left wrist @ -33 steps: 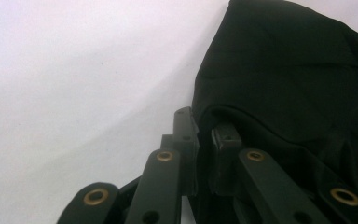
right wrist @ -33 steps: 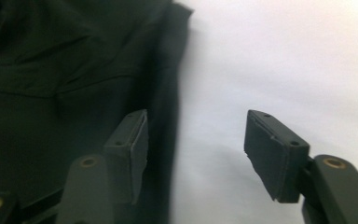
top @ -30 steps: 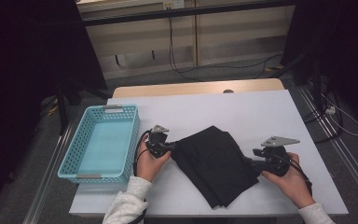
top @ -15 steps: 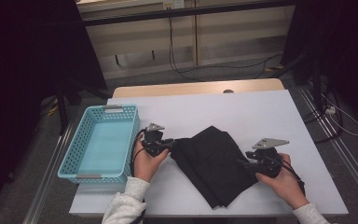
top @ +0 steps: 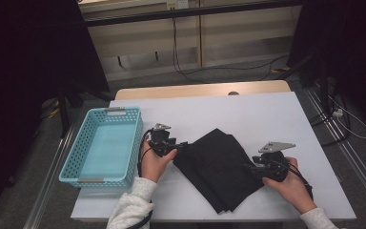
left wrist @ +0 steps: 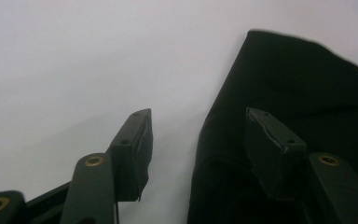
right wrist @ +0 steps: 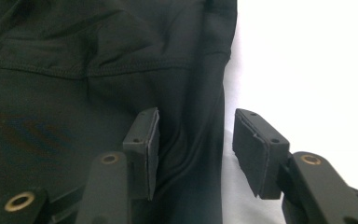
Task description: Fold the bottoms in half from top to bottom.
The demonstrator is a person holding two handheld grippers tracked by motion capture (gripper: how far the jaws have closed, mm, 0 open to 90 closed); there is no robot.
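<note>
Now your left claw [left wrist: 198, 135] has just been opening off the black cloth's [top: 218, 167] edge at frame centre; your right claw [right wrist: 196, 149] stands open astride its edge.

Folded black cloth garment [top: 218, 169]: matt knit fabric, soft, with stitched seams. White rectangular table top [top: 248, 114]: smooth, matt, edged in pale wood. Light-blue perforated plastic basket [top: 74, 160]: slightly glossy. Black gripper pads [right wrist: 149, 144]: matt, rubbery, on smooth plastic arms with 2 brass-coloured rivets.
</note>
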